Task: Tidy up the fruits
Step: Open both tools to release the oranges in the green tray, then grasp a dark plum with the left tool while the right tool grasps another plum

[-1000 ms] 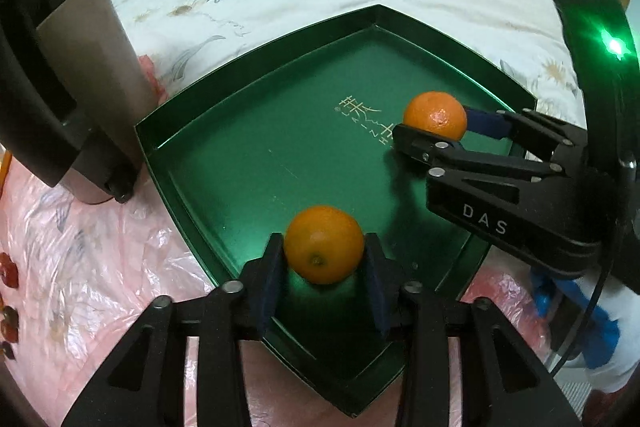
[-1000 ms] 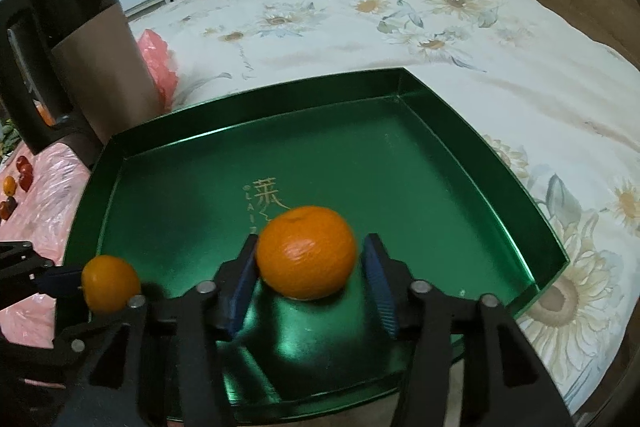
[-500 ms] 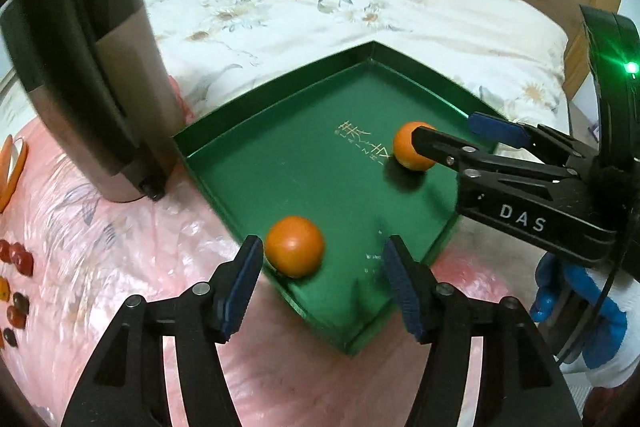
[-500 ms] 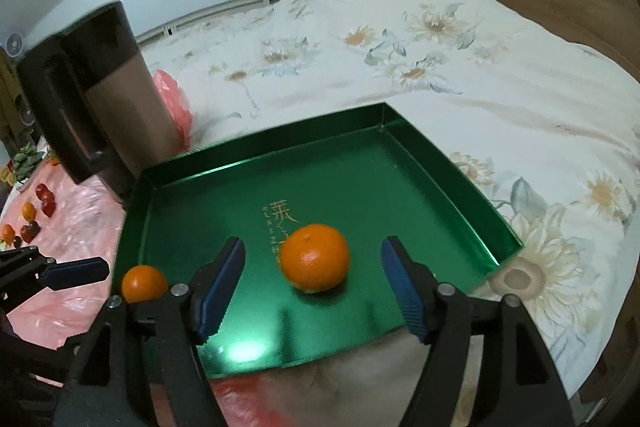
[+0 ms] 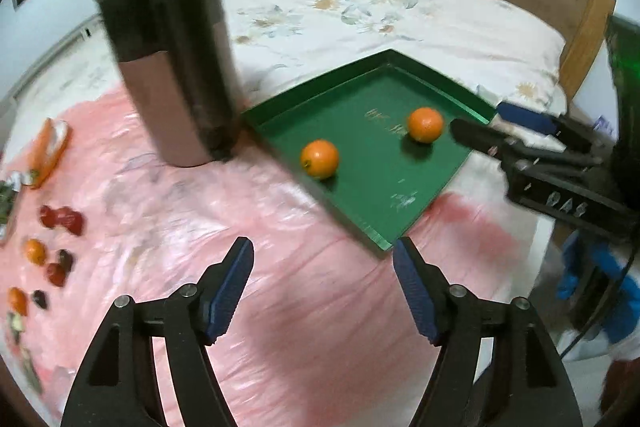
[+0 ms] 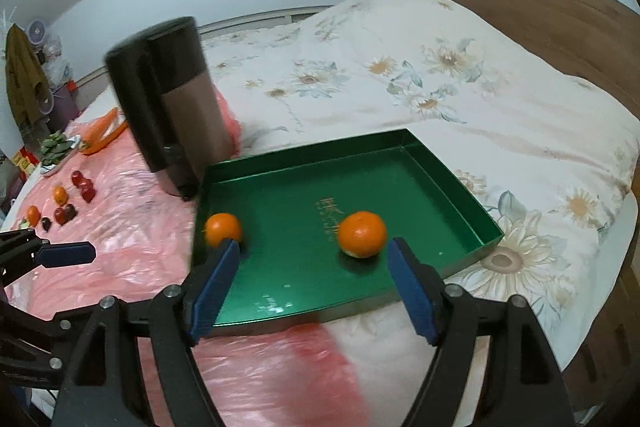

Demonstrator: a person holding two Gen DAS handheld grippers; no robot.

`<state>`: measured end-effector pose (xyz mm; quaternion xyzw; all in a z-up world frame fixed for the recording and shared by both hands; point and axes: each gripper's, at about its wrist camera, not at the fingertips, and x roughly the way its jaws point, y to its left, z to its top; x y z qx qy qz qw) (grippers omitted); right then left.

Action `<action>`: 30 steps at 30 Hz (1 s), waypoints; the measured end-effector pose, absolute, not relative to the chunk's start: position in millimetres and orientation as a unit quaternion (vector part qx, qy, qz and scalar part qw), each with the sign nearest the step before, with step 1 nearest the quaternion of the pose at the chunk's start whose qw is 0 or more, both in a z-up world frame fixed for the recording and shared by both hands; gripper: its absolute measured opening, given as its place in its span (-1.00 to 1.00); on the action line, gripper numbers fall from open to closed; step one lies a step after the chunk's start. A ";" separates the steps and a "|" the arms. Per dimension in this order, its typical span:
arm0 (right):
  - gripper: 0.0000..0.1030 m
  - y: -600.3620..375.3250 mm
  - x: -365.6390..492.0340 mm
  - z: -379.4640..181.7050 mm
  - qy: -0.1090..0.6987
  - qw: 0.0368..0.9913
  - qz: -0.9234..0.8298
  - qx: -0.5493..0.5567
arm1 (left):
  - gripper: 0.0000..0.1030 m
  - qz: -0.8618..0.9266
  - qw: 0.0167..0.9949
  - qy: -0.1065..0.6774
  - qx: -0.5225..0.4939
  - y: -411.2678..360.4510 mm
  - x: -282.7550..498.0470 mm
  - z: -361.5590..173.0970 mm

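Both the left gripper point(image 5: 323, 287) and right gripper point(image 6: 314, 281) are spread wide and empty, the left's jaws having just been opening. Two oranges point(image 6: 362, 234) point(image 6: 223, 229) rest apart near the green tray's point(image 6: 448, 169) front edge, likely released there deliberately; more fruit point(image 6: 64, 201) waits on the pink sheet point(image 6: 132, 223).

The right gripper point(image 6: 314, 261) is seen at the bottom, and its blue pads point(image 6: 408, 291) are spread wide with nothing held between them. Just past the pads, a green tray point(image 6: 440, 163) is laid on a flowered bedspread point(image 6: 440, 75). Two oranges are kept in the tray. The bigger orange point(image 6: 362, 234) is found just beside the right pad. The smaller orange point(image 6: 223, 229) is seen right behind the tip of the left pad, by the tray's left wall. A tall dark can point(image 6: 168, 99) is stood beyond the tray's far left corner. Small fruits point(image 6: 72, 199) are scattered on a pink sheet point(image 6: 132, 219), far to the left. The left gripper's pad point(image 6: 66, 254) is seen at the left edge.
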<state>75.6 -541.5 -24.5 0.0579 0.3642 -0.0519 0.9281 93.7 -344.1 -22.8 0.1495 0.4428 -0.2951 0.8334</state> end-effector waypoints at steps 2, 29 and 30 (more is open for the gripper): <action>1.00 -533.1 72.1 -20.3 0.362 0.930 -0.043 0.056 | 0.29 -0.286 0.836 0.443 0.152 -329.2 89.9 -19.3; 1.00 -365.0 94.3 -18.8 0.374 0.921 0.112 0.004 | 0.19 -0.148 0.881 0.446 0.059 -123.6 109.4 -22.9; 1.00 -356.9 99.3 -20.2 0.375 0.919 0.119 0.001 | 0.17 -0.138 0.882 0.448 0.053 -111.6 113.2 -27.2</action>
